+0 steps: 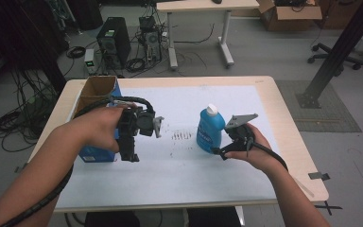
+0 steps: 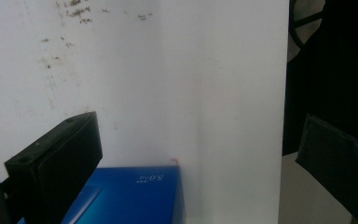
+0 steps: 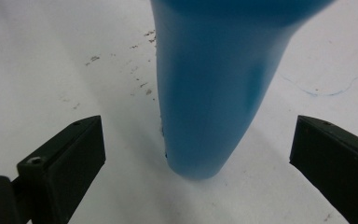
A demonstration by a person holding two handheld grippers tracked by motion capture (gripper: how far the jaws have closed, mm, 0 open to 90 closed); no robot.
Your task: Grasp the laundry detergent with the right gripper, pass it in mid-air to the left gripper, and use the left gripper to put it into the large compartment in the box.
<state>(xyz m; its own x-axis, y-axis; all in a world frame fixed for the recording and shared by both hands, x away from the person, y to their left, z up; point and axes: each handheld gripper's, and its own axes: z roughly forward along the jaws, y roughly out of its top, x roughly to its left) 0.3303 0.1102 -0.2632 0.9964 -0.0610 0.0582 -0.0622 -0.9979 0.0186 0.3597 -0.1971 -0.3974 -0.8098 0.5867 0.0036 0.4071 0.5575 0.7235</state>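
A blue bottle [image 1: 210, 130] with a white cap stands upright near the middle of the white sheet. My right gripper [image 1: 219, 151] is low at the bottle's near right side. In the right gripper view the bottle [image 3: 209, 93] stands between the two jaws, which are wide open and clear of it. An open-topped blue box [image 1: 92, 153] stands at the table's left. My left gripper [image 1: 129, 155] points down beside the box's right face, open. The left gripper view shows a corner of the blue box [image 2: 135, 196] low between the spread jaws.
Dark scuff marks [image 1: 183, 136] dot the white sheet [image 1: 170, 179] between box and bottle. The wooden table edge [image 1: 293, 137] runs along the right. Beyond the table are computer towers [image 1: 114, 41], cables, another desk [image 1: 203, 7] and an office chair base [image 1: 333, 59].
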